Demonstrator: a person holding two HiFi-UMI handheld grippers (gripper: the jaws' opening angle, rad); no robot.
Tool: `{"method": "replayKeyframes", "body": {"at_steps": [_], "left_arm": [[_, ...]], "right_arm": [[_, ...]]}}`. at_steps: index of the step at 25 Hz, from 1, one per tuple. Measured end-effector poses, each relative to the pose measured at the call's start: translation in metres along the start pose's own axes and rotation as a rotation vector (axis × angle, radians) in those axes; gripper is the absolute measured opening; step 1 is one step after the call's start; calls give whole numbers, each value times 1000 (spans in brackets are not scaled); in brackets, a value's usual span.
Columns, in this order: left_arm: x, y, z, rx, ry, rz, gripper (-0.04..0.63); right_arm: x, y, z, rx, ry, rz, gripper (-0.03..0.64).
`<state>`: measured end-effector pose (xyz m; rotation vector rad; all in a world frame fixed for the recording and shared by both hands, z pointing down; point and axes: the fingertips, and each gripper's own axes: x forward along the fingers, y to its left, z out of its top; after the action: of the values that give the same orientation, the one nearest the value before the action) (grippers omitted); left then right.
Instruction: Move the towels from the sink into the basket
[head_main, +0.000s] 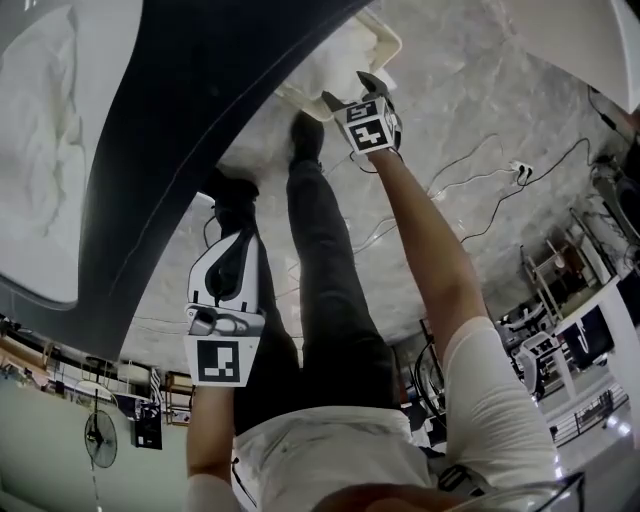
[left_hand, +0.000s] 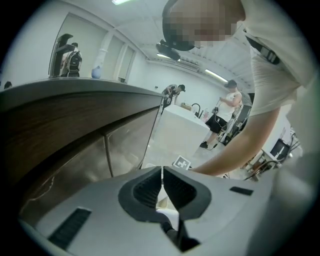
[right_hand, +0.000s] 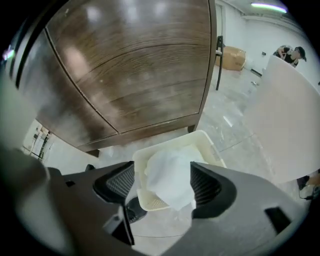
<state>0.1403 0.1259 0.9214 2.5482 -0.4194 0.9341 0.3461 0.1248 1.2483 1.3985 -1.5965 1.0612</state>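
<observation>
My right gripper hangs over the cream basket on the floor beside the cabinet. In the right gripper view its jaws stand apart with a white towel loose between them, above the basket. The left pad is clear of the cloth. My left gripper is low beside the dark counter edge, and its jaws are shut on nothing. More white towel lies in the sink at the upper left.
Brown wooden cabinet doors rise behind the basket. The person's legs and shoes stand next to it. Cables and a power strip lie on the marble floor. A white table is to the right.
</observation>
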Motion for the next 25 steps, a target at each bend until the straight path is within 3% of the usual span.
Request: {"method": "replayKeyframes", "body": {"at_steps": [6, 10, 17, 21, 25], "left_arm": [[-27, 5, 24, -11, -19, 22, 12], [-40, 16, 57, -47, -60, 41, 12], [-102, 32, 127, -56, -175, 95, 12], [-161, 33, 161, -29, -250, 136, 12], [-213, 39, 198, -49, -307, 171, 12]], "right_arm": [[-56, 16, 15, -70, 2, 22, 350], [-105, 15, 46, -53, -34, 13, 310], [-236, 39, 144, -11, -227, -18, 207], [-327, 74, 188, -44, -298, 10, 149], [-411, 100, 240, -79, -403, 21, 92]]}}
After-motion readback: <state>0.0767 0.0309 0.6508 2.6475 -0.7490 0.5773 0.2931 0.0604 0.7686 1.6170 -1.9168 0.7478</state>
